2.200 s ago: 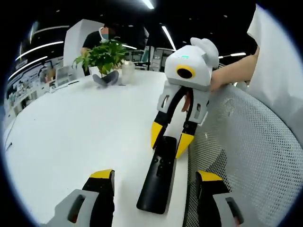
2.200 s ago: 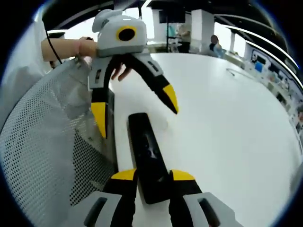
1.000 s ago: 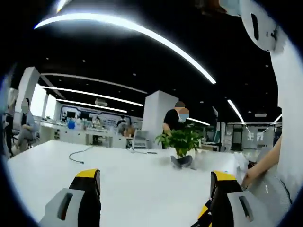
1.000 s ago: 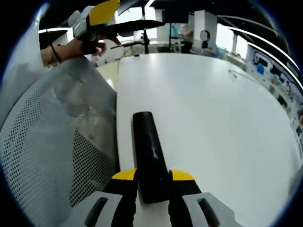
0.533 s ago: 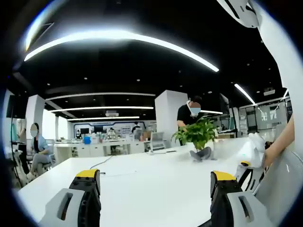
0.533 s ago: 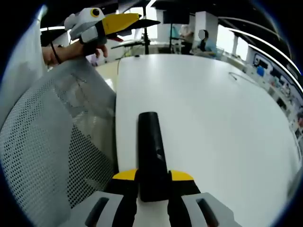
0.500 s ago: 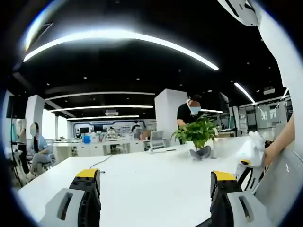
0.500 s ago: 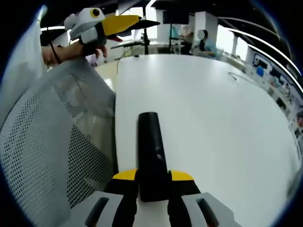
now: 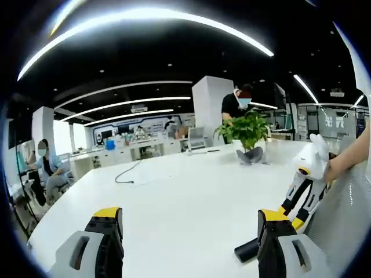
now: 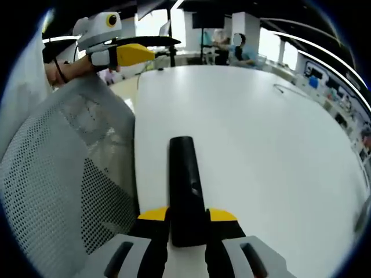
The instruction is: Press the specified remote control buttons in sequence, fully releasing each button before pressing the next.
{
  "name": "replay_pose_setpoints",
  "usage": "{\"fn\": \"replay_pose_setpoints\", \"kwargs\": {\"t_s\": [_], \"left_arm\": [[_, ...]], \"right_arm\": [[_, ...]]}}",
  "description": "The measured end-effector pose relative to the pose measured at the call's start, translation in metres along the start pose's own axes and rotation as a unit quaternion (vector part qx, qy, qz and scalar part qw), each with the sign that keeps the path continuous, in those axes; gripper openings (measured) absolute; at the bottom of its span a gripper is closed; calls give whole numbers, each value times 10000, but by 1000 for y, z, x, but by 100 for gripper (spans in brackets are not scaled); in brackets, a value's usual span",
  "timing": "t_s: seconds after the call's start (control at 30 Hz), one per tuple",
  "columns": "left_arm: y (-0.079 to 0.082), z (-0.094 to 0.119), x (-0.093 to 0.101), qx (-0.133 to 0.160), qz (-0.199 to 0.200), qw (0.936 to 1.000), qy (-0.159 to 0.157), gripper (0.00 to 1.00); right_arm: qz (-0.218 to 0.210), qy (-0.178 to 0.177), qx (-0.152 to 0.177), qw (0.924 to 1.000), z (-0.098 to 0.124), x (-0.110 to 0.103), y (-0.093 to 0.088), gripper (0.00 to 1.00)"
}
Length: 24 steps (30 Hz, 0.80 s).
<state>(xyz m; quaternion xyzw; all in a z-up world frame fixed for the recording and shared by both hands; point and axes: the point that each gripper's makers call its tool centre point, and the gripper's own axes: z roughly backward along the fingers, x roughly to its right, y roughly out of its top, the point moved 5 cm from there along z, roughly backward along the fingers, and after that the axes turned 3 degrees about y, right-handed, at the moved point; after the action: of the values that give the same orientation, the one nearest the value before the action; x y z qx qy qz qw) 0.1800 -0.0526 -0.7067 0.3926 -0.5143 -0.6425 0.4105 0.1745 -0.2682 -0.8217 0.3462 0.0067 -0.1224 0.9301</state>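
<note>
A black remote control [image 10: 185, 180] lies lengthwise on the white table [image 10: 266, 145], its near end clamped between the yellow-tipped jaws of my right gripper [image 10: 187, 216]. My left gripper [image 10: 134, 53] is held up in the air at the far left, well away from the remote. In the left gripper view, my left gripper [image 9: 191, 227] is open with nothing between its jaws. My right gripper [image 9: 291, 215] reaches in from the right there, with the remote's dark end [image 9: 246, 251] low on the table [image 9: 185, 197].
A grey mesh chair back [image 10: 52, 191] stands against the table edge beside the remote. A potted plant [image 9: 248, 132] and a loose cable [image 9: 128, 174] sit far across the table. A person stands behind the plant; another sits at the left [image 9: 43, 168].
My left gripper has lifted off the remote and swung up and away; its view now tilts back down toward the table. The right gripper still holds the remote.
</note>
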Motion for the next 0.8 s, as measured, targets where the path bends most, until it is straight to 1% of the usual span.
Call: {"fn": "replay_pose_setpoints", "kwargs": {"t_s": [0.07,0.1,0.27,0.43,0.53,0.63,0.73,0.8], "left_arm": [[1,0,1,54,201,9997,-82,100],[0,1,-1,40,245,9997,-67,100],[1,2,-3,79,320,9995,-36,100],[0,2,-3,76,291,9995,-43,100],[-1,2,-4,16,234,9997,11,100],[-1,3,-5,23,224,9997,37,99],[-1,4,-7,19,115,9999,107,99],[-2,4,-7,12,137,9998,119,99]], "right_arm": [[33,-7,-24,10000,0,-1,0,21],[52,-10,-31,10000,-1,-1,0,21],[121,29,-95,9999,0,-1,1,21],[190,96,-152,9997,-1,3,3,21],[250,171,-193,9994,-1,5,3,21],[314,218,-241,9990,-1,8,5,21],[391,243,-304,9985,-2,11,6,21],[445,261,-319,9982,-3,14,7,21]]}}
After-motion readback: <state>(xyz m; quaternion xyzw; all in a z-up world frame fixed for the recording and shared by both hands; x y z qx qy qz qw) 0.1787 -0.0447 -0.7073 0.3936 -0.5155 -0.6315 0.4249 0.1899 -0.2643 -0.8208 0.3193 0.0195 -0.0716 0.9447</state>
